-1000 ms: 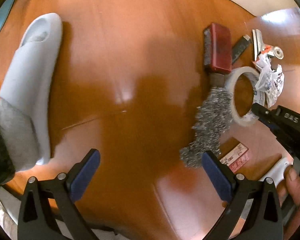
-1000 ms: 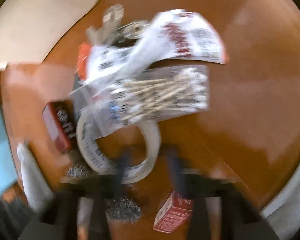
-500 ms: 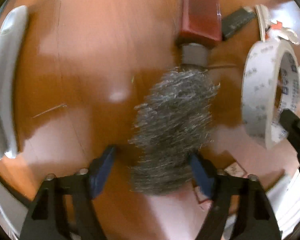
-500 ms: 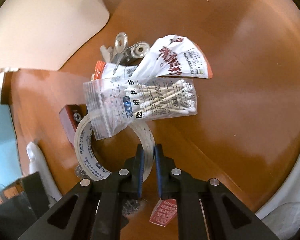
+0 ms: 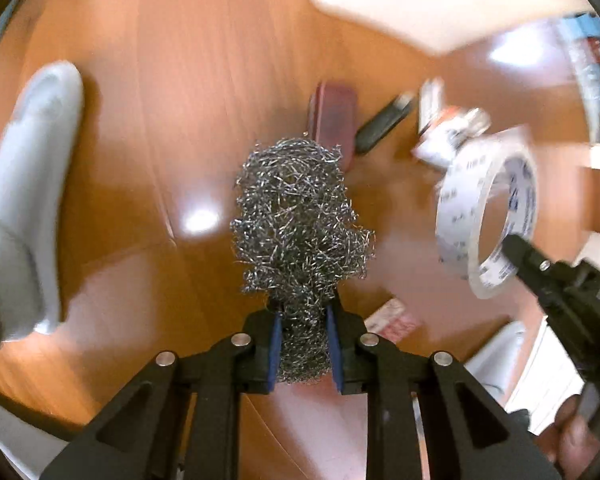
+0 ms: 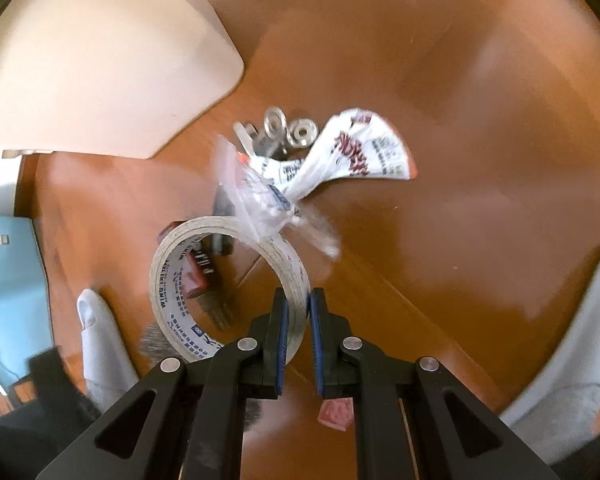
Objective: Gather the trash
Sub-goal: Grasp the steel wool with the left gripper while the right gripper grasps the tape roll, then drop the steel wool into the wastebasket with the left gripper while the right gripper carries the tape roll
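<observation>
My left gripper [image 5: 302, 340] clamps a steel wool wad [image 5: 300, 216] above the wooden floor [image 5: 148, 128]; my right gripper [image 6: 298, 332] pinches a tape roll [image 6: 180, 280], open floor to its right.

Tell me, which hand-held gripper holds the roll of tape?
The right hand-held gripper: its fingers are shut on the wall of the tape roll. The left hand-held gripper is shut on the steel wool.

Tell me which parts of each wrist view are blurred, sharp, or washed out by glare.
Left wrist view: steel wool in the left gripper is sharp; tape roll, grey slipper and far clutter smear; a glare spot lies on the wooden floor. Right wrist view: the tape is sharp, the plastic bag streaks.
</observation>
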Action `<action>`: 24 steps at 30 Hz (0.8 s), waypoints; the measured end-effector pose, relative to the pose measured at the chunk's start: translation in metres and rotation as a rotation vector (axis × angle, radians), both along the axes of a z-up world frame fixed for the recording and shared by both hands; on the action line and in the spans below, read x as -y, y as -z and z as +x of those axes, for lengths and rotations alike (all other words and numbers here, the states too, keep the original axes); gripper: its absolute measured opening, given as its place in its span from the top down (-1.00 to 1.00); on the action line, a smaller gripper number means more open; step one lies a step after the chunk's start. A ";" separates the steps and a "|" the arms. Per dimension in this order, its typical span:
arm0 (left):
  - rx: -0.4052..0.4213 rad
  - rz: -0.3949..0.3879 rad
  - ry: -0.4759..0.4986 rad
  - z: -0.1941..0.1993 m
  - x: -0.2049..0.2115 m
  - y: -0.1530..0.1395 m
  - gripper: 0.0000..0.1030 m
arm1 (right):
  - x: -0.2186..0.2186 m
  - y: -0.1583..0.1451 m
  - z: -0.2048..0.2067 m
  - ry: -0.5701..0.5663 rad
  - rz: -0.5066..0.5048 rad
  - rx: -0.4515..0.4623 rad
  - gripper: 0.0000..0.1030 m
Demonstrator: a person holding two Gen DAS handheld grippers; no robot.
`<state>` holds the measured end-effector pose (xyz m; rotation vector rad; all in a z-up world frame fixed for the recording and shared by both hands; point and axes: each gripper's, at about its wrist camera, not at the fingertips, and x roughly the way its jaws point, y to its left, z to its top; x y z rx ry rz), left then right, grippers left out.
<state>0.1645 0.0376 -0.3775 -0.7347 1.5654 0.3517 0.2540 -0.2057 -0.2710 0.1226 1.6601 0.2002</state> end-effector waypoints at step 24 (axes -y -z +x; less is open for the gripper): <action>0.494 0.200 0.077 0.169 -0.093 -0.267 0.64 | 0.029 -0.274 0.021 0.152 0.329 0.302 0.79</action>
